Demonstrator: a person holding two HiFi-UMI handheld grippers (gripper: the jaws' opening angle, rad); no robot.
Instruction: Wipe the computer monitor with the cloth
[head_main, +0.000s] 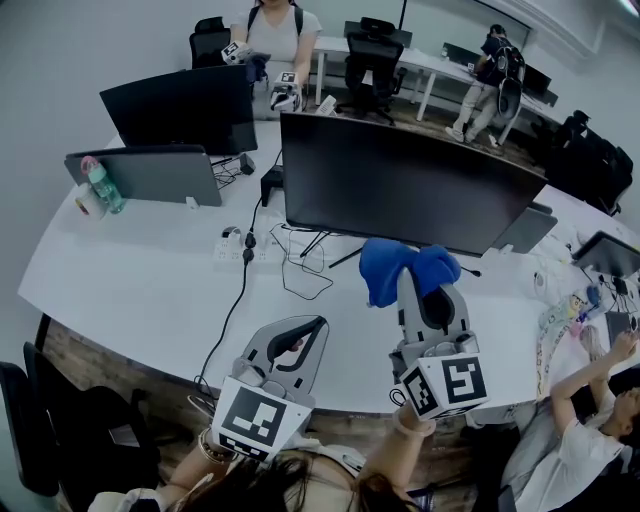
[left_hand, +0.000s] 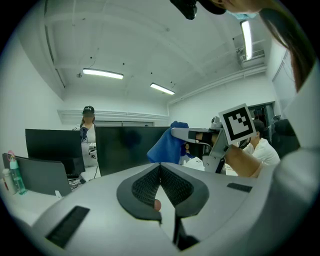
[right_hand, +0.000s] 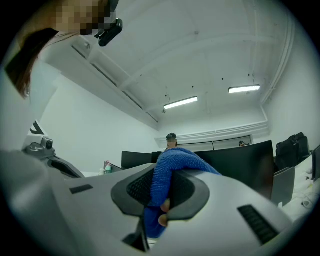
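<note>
A wide dark monitor (head_main: 410, 190) stands on the white desk (head_main: 130, 270), its screen facing me. My right gripper (head_main: 428, 285) is shut on a blue cloth (head_main: 400, 268), which bunches over its tips just below the screen's lower edge. In the right gripper view the blue cloth (right_hand: 170, 175) is pinched between the jaws, with the monitor (right_hand: 245, 160) behind it. My left gripper (head_main: 316, 325) hovers near the desk's front edge, shut with nothing in it. From the left gripper view I see the cloth (left_hand: 167, 145), the right gripper (left_hand: 200, 135) and the monitor (left_hand: 125, 150).
A second monitor (head_main: 180, 105) and a grey screen back (head_main: 145, 172) stand at the far left, beside a bottle (head_main: 103, 187). A power strip (head_main: 240, 245) and loose cables (head_main: 300, 265) lie before the big monitor. One person (head_main: 272, 40) stands behind the desk, another (head_main: 590, 420) sits at the right.
</note>
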